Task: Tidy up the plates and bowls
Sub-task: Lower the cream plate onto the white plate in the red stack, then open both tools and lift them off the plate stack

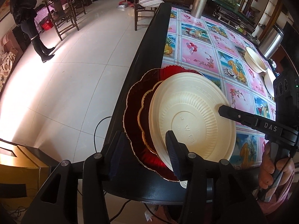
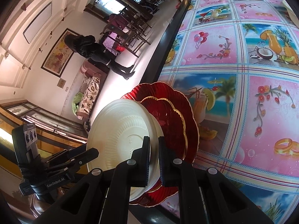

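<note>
Left tongs [image 1: 143, 153] at lower centre, jaws apart, one finger overlapping the cream disposable bowl [image 1: 192, 115]; no grip seen. Bowl sits upside down on two stacked red plates [image 1: 134, 112] at the desk [image 1: 201, 56] edge. Right tongs [image 2: 154, 160] clamped on the bowl's rim.
</note>
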The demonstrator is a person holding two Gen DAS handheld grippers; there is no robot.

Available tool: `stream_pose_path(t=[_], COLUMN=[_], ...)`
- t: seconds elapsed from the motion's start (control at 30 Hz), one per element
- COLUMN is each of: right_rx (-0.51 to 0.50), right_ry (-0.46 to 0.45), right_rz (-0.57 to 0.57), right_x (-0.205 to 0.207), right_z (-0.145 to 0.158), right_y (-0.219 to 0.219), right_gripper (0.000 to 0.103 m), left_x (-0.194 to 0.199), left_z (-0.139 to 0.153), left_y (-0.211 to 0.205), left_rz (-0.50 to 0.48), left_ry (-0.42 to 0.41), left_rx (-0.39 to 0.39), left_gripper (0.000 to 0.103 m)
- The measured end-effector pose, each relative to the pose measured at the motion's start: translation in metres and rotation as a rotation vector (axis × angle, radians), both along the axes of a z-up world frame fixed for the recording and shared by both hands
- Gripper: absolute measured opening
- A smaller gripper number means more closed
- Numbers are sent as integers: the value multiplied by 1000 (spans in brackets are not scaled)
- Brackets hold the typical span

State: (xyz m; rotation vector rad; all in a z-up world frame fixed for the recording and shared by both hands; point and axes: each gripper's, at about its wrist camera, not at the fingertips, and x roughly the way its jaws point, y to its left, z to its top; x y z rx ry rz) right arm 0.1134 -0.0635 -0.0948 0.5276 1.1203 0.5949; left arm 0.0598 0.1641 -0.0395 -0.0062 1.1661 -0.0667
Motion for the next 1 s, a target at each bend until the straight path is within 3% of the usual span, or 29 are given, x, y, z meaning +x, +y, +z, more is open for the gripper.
stream_pose_path(t=[0.43, 0.73, 1.0], right_rx=[-60, -119, -95], right_ry=[-41, -78, -29], right_rz=[-19, -51, 2], right_x=[-2, -3, -1], right_z=[4, 8, 3], right_y=[1, -1, 3], right_gripper=[9, 9, 16], left_x=[-2, -3, -2], left_z=[4, 11, 28], left_y=[8, 33, 31], left_rz=[6, 73, 83], left_ry=[6, -12, -54], left_rx=[-29, -40, -97], left_gripper=[56, 57, 57])
